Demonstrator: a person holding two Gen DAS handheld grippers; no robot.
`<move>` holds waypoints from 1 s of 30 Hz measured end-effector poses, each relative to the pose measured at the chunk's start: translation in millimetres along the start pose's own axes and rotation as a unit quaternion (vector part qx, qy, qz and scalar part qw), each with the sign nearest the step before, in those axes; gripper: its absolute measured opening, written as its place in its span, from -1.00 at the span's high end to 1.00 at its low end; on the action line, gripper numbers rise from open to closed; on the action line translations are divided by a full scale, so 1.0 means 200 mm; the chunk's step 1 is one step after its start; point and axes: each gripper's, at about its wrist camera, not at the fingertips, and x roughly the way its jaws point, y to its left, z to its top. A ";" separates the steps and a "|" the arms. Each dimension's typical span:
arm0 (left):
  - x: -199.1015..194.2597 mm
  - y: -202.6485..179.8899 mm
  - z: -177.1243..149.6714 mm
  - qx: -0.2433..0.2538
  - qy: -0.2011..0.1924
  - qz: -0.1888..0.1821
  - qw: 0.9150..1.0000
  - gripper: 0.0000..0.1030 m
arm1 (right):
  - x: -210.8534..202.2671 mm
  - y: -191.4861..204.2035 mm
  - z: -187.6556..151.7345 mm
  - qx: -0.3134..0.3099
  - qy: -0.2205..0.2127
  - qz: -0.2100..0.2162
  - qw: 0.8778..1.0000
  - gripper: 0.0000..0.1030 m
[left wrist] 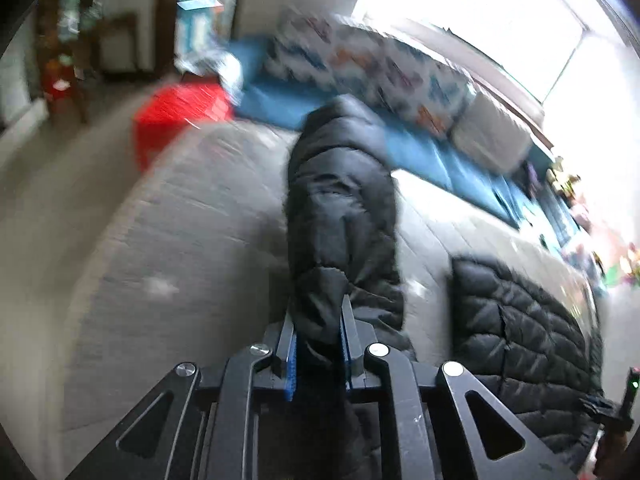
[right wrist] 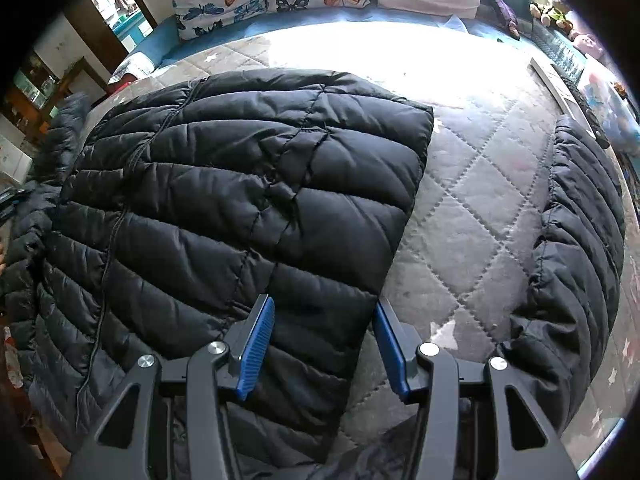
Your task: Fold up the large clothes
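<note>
black puffer jacket spread flat on quilted bed cover.
left gripper clamped on jacket sleeve, lifted off the cover; right gripper apart, poised over jacket's side edge, nothing pinched.

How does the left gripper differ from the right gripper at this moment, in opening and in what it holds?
The left gripper is shut on the jacket sleeve, pinching its cuff between blue pads; the right gripper stands with jaws apart and grips nothing. The left gripper's view is blurred, while the right gripper's view is sharp, above the jacket body lying flat on the quilted bed. Both are black with blue pads.
</note>
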 end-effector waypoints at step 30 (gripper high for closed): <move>0.16 0.47 -0.20 -0.047 0.089 0.037 0.994 0.53 | 0.09 -0.02 0.24 -0.005 -0.035 -0.005 0.999 0.59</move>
